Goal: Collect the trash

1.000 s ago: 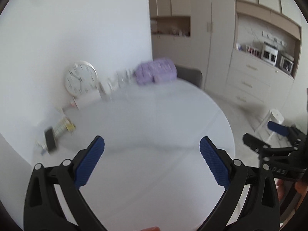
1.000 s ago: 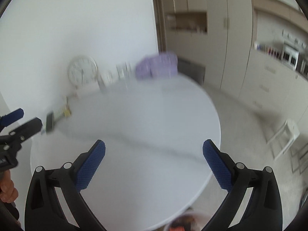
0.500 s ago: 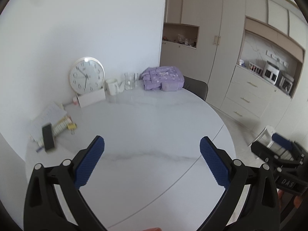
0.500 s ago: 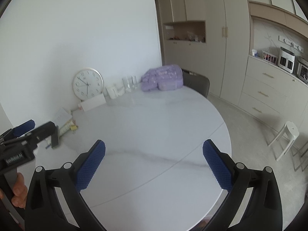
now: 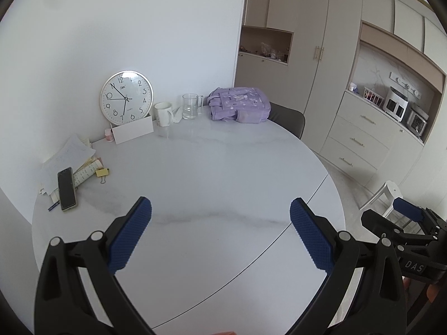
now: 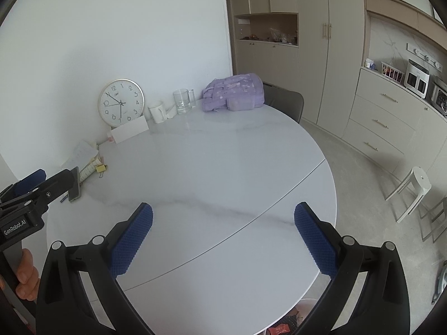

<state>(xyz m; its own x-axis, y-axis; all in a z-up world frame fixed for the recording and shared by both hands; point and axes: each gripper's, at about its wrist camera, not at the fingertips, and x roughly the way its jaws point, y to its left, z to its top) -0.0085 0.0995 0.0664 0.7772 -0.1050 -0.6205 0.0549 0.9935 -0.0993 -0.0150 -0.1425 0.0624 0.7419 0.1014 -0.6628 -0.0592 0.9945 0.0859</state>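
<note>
My left gripper (image 5: 220, 233) is open and empty above the near part of a round white marble table (image 5: 223, 173). My right gripper (image 6: 223, 236) is open and empty above the same table (image 6: 223, 167), to the right of the left one. A crumpled white tissue (image 5: 176, 115) lies between a white mug (image 5: 163, 114) and a glass mug (image 5: 191, 106) at the far edge; it also shows in the right wrist view (image 6: 170, 114). A bin with red wrappers (image 6: 287, 325) shows below the table's near edge.
A wall clock (image 5: 126, 101), a white card (image 5: 133, 133), a purple backpack (image 5: 239, 104), loose papers (image 5: 67, 156), a phone (image 5: 66, 188) and a yellow binder clip (image 5: 102, 172) are on the table. A grey chair (image 5: 287, 120) stands behind; a white stool (image 6: 413, 189) on the right.
Both wrist views have steadied from motion blur and tilted up slightly; the table now sits sharper and a little closer. Both grippers stay open and empty.
</note>
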